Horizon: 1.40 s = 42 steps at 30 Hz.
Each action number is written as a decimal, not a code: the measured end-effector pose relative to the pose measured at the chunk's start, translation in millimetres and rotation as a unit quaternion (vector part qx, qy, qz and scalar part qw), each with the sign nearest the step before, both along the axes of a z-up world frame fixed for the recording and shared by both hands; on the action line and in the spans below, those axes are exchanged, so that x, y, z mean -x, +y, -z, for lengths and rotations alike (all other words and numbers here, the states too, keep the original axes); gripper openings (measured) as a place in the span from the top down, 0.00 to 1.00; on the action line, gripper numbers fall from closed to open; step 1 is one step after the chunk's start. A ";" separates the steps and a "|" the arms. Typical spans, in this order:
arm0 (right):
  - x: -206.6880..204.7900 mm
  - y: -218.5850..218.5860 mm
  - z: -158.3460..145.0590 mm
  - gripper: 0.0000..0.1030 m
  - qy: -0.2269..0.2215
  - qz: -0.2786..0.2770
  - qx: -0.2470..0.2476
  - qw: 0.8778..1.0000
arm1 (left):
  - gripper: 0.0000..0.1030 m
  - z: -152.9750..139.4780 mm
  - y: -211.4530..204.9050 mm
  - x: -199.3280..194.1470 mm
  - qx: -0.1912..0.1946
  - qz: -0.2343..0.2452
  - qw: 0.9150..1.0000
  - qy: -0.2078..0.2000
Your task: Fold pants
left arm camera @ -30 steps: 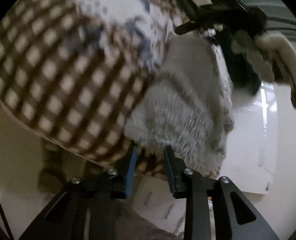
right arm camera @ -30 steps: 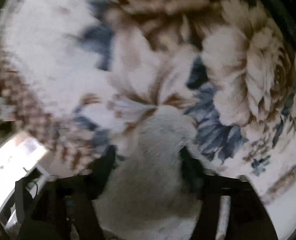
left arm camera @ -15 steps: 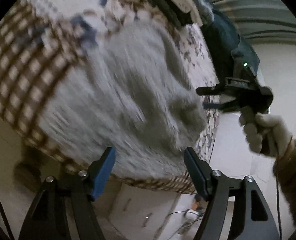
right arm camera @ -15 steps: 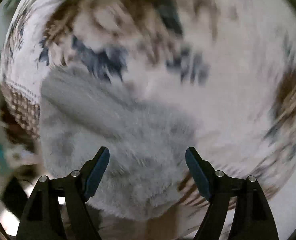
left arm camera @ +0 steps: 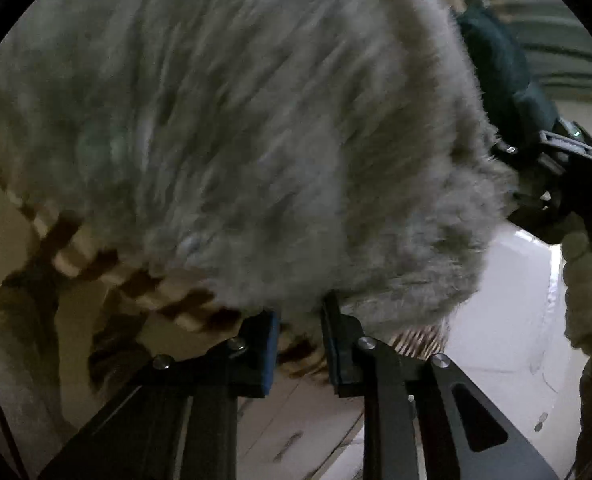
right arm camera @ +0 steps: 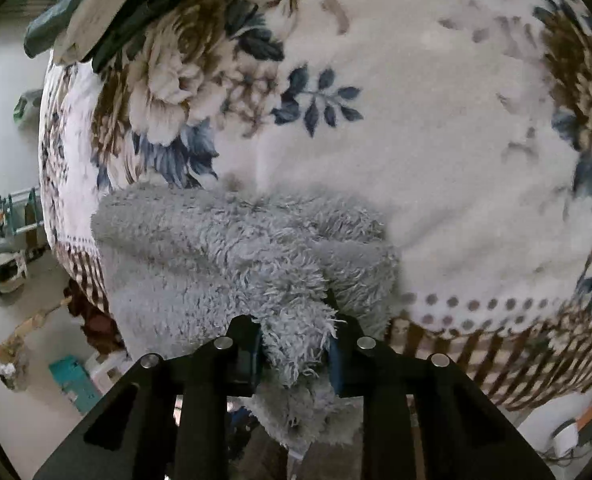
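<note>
Half a second ago both my jaws stood wide apart over the fleece pants; now both have closed on them again. My right gripper has a thick tuft of grey pile pinched between its jaws, the fabric bulging up and hanging down past the pads. My left gripper has its jaws drawn close together on the near hem of the same garment, though the view is blurred and I can only judge that the fleece is caught between them, not merely resting above. I take this to mean one fold has been laid down and released, and I am now gripping the near edge to start the next fold.

The pants are a shaggy, light grey fleece, long-piled and soft, already gathered into a compact, doubled-over bundle with a rounded ridge across the top. They look thick and springy, so I expect the folds to puff open unless pressed flat. They lie at the near edge of the bed, on a floral blanket with brown roses, blue leaves and a brown checked border; the bundle overhangs that border slightly toward me.

In the left view my gloved right hand holds its gripper at the far right side of the bundle. Beyond the blanket, dark green bedding is heaped at the far end, and pale floor with a teal box shows below.
</note>
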State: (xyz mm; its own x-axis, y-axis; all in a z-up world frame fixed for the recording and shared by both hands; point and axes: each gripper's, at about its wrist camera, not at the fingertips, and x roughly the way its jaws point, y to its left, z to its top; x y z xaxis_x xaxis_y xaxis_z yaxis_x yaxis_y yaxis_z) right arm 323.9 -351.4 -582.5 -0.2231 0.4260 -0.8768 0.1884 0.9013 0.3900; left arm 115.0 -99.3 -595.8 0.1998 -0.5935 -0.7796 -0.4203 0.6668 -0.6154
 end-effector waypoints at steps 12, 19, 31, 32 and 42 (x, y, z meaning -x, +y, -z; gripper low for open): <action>82.3 -5.1 -63.0 0.28 -0.087 0.054 0.000 0.995 | 0.30 -125.5 34.4 -38.7 -0.165 0.106 0.976 -0.096; 128.0 52.0 1.1 0.79 -0.079 0.058 0.027 0.995 | 0.30 -99.8 82.4 -57.7 -0.212 0.095 0.970 -0.067; 228.0 -54.6 51.1 0.87 0.019 0.435 -0.237 0.869 | 0.30 -94.0 109.0 -79.4 -0.168 0.091 0.979 -0.068; 227.1 -51.8 65.1 0.86 0.034 0.420 -0.222 0.879 | 0.30 -93.8 108.7 -81.3 -0.169 0.093 0.979 -0.066; 161.6 -29.8 -49.4 0.13 -0.129 0.254 -0.093 0.954 | 0.30 -116.9 96.1 -109.0 -0.170 0.138 0.970 -0.106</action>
